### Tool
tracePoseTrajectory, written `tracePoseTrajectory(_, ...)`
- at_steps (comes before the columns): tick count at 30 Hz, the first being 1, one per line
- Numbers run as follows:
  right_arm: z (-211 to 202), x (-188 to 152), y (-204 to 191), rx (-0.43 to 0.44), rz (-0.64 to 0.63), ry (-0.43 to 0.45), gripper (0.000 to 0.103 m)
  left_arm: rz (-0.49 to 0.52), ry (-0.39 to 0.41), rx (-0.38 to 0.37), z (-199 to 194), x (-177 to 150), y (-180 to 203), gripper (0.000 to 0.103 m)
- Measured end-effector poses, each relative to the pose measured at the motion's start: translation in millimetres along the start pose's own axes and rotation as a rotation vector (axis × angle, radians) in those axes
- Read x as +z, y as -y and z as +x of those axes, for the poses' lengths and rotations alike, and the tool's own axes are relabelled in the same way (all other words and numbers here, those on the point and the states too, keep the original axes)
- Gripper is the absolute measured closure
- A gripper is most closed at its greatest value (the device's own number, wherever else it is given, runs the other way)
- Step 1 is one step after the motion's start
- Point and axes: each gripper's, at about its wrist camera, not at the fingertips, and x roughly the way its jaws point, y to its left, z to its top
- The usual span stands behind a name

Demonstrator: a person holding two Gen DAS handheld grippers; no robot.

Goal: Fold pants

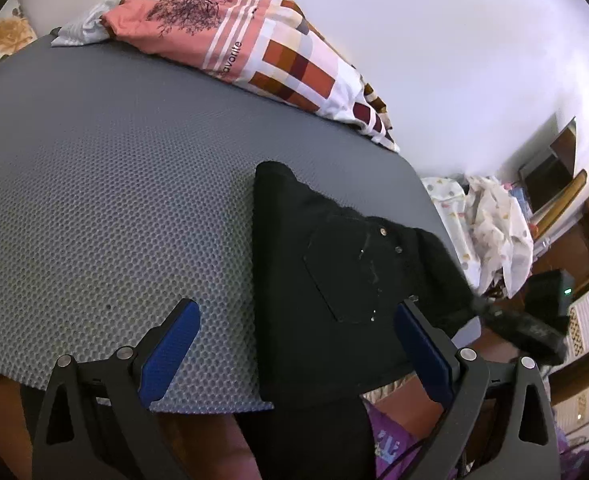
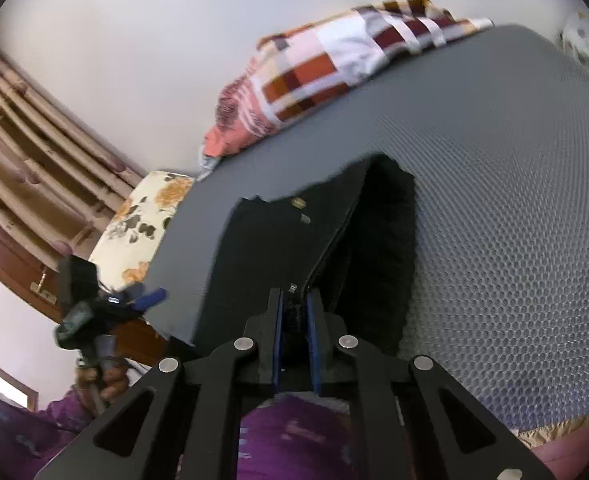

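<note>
Looks like the black pants (image 1: 326,264) are already doubled over, one leg laid on the other, and left at the near edge of the grey honeycomb mat (image 1: 94,200), with the leg end draped off it. The crosswise folds are probably still to be done. The left gripper (image 1: 298,344) is spread wide with nothing held; no contact with the cloth can be made out. The right gripper (image 2: 294,316) is pinched nearly shut on a bunched edge of the pants, near the waistband.
</note>
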Motion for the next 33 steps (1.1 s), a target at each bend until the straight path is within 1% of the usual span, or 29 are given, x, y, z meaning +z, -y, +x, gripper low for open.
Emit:
tracePoseTrajectory(2,-11.5,-2.7,-1.4,0.017,0.031,0.016,0.092,0.025,0.004,0.006,-1.8,-1.2,4.5,0.006)
tracePoseTrajectory(3,-16.1,-9.3,3.5,0.013,0.054,0.015,0.092,0.048,0.009,0.014,-2.3,-2.5,8.3,0.006)
tracePoseTrajectory(5,-9.3,-19.0,16.6,-0.016,0.093,-0.008,0.093,0.086,0.01,0.03,-1.1,-5.0,14.9,0.006)
tracePoseTrajectory(7,3.9,-31.7,42.6,-0.035,0.171,-0.042,0.093,0.131,-0.005,0.044,4.7,-9.6,22.5,0.006)
tracePoseTrajectory(10,9.0,-39.5,64.1,-0.004,0.247,-0.03,0.094,0.173,-0.037,0.067,11.8,-14.2,31.7,0.006)
tracePoseTrajectory(15,8.6,-35.0,57.2,-0.005,0.209,-0.033,0.093,0.242,-0.042,0.093,18.9,-20.7,43.8,0.006)
tracePoseTrajectory(17,6.8,-30.1,52.3,-0.017,0.19,-0.019,0.087,0.243,-0.047,0.093,21.9,-20.0,45.2,0.006)
tracePoseTrajectory(19,1.5,-25.0,50.2,-0.038,0.177,0.006,0.085,0.236,-0.051,0.093,23.7,-18.5,45.3,0.006)
tracePoseTrajectory(21,-1.0,-22.1,53.5,-0.054,0.186,0.004,0.072,0.234,-0.048,0.095,23.9,-18.2,43.6,0.006)
tracePoseTrajectory(22,0.4,-21.1,55.5,-0.059,0.191,-0.004,0.061,0.233,-0.049,0.098,24.1,-18.5,42.3,0.006)
tracePoseTrajectory(23,2.5,-20.6,57.1,-0.063,0.197,-0.016,0.056,0.228,-0.054,0.103,25.8,-18.6,39.6,0.006)
tracePoseTrajectory(25,13.1,-19.2,59.4,-0.058,0.204,-0.052,0.056,0.213,-0.065,0.107,28.7,-18.3,36.0,0.006)
tracePoseTrajectory(26,19.7,-18.6,60.5,-0.058,0.208,-0.071,0.059,0.202,-0.07,0.108,29.6,-18.8,32.9,0.006)
tracePoseTrajectory(27,28.4,-18.0,61.5,-0.071,0.209,-0.104,0.064,0.19,-0.076,0.109,30.9,-18.9,29.6,0.006)
tracePoseTrajectory(28,31.7,-17.9,61.4,-0.081,0.206,-0.113,0.073,0.182,-0.081,0.11,31.5,-18.6,27.2,0.006)
tracePoseTrajectory(29,32.1,-15.6,57.9,-0.078,0.2,-0.105,0.078,0.173,-0.084,0.117,31.5,-18.1,23.8,0.006)
tracePoseTrajectory(31,29.0,-7.9,45.0,-0.051,0.176,-0.083,0.082,0.166,-0.078,0.132,29.4,-16.8,20.2,0.006)
tracePoseTrajectory(32,29.0,-2.1,35.8,-0.023,0.164,-0.074,0.083,0.159,-0.069,0.139,26.7,-14.6,17.1,0.006)
tracePoseTrajectory(33,30.1,5.1,24.5,0.024,0.162,-0.06,0.083,0.153,-0.061,0.142,24.7,-12.8,15.1,0.006)
